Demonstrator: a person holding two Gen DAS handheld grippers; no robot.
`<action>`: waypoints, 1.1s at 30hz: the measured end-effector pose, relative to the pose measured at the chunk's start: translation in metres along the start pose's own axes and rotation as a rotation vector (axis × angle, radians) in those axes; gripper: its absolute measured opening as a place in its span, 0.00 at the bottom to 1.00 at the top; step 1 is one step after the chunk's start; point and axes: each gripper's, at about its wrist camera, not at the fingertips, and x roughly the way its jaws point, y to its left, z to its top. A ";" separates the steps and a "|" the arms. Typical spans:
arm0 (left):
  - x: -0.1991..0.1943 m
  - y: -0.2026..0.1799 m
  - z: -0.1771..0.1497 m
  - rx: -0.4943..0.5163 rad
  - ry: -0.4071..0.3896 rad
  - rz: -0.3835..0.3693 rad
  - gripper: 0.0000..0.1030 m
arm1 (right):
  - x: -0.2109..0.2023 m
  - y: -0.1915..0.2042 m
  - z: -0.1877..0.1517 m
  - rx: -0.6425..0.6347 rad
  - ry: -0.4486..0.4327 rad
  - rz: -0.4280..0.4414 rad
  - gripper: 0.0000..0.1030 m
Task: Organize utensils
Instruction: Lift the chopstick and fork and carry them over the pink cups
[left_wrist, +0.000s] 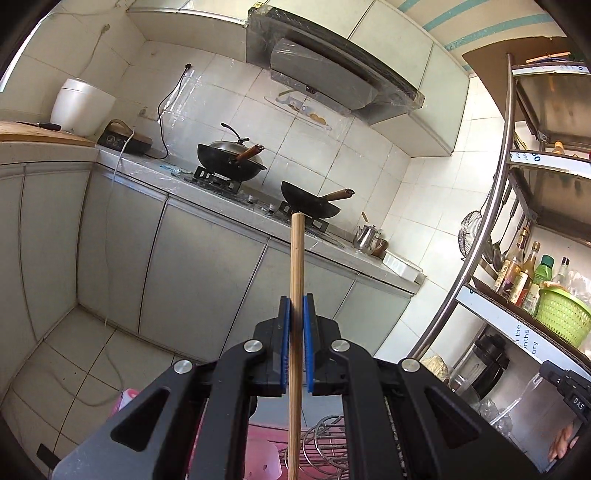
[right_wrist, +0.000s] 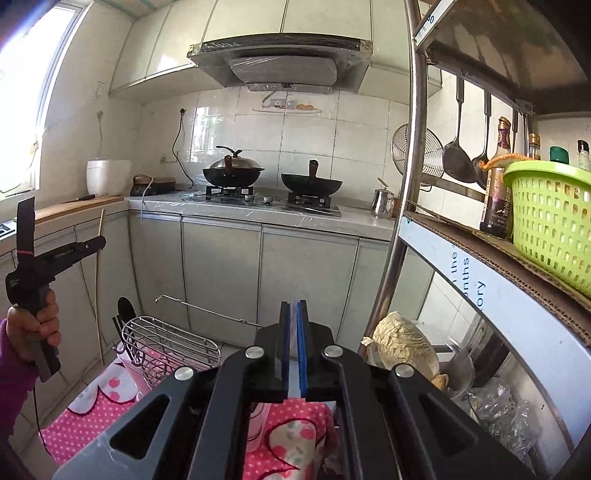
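Observation:
My left gripper (left_wrist: 297, 306) is shut on a long bamboo chopstick (left_wrist: 297, 258). The stick stands upright between the blue pads, and its top end reaches up in front of the stove. In the right wrist view the same left gripper (right_wrist: 100, 242) shows at the far left in a person's hand, with the thin chopstick (right_wrist: 98, 295) hanging down from it. My right gripper (right_wrist: 293, 306) is shut, and I see nothing between its pads. A wire utensil rack (right_wrist: 166, 347) lies below on a pink spotted cloth (right_wrist: 92, 406). The wire rack (left_wrist: 325, 439) also shows under my left gripper.
A grey counter (right_wrist: 258, 218) carries a stove with two black woks (right_wrist: 310, 182). On the right a steel shelf (right_wrist: 410, 184) holds a green basket (right_wrist: 554, 218), bottles, and hanging ladles (right_wrist: 458, 155). A bagged bundle (right_wrist: 402, 343) sits on its lower level.

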 end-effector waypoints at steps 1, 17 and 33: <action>0.000 -0.001 0.001 0.001 -0.007 -0.001 0.06 | -0.001 -0.001 0.001 -0.011 0.007 -0.008 0.03; 0.006 0.000 -0.002 0.072 -0.179 0.065 0.06 | 0.077 0.023 -0.012 -0.108 0.100 -0.024 0.03; 0.014 0.013 -0.066 0.161 -0.147 0.051 0.06 | 0.122 0.042 -0.054 -0.127 0.258 0.034 0.03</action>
